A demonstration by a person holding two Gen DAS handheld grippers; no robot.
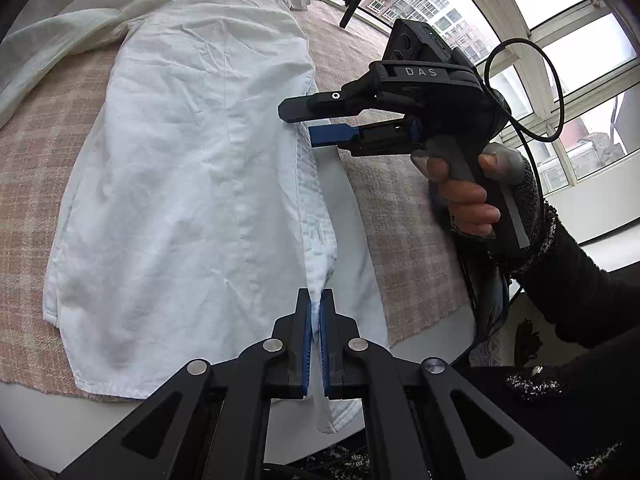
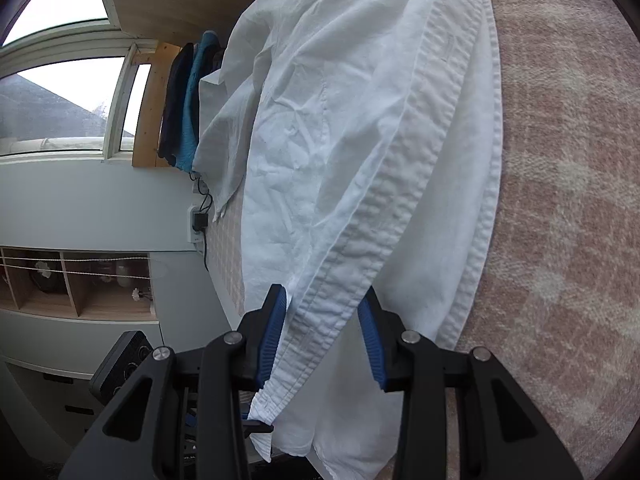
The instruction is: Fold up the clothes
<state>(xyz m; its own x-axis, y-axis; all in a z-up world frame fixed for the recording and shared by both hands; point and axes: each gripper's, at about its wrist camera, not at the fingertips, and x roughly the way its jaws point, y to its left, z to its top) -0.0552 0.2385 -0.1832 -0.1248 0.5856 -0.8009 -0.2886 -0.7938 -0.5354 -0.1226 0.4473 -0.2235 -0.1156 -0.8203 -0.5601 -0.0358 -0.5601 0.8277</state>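
The white shirt (image 1: 192, 152) lies spread on a pink plaid cloth (image 1: 36, 152) that covers the counter, its hem toward the near edge and a sleeve trailing off at the far left. Along the shirt's right side the stitched placket edge is raised off the cloth in a ridge.

Left gripper (image 1: 315, 312): jaws closed on the placket near the hem; fabric is pinched between the blue pads and a strip of it hangs out below them.

Right gripper (image 2: 326, 340): jaws partly open. In the right wrist view the placket band passes between them; it touches the left pad, while the right pad stands clear of it. No firm grip is visible. In the left wrist view this gripper, held by a hand (image 1: 468, 196) in a dark sleeve, sits at the shirt's edge farther up the placket.

Windows (image 1: 560, 60) stand beyond the counter.
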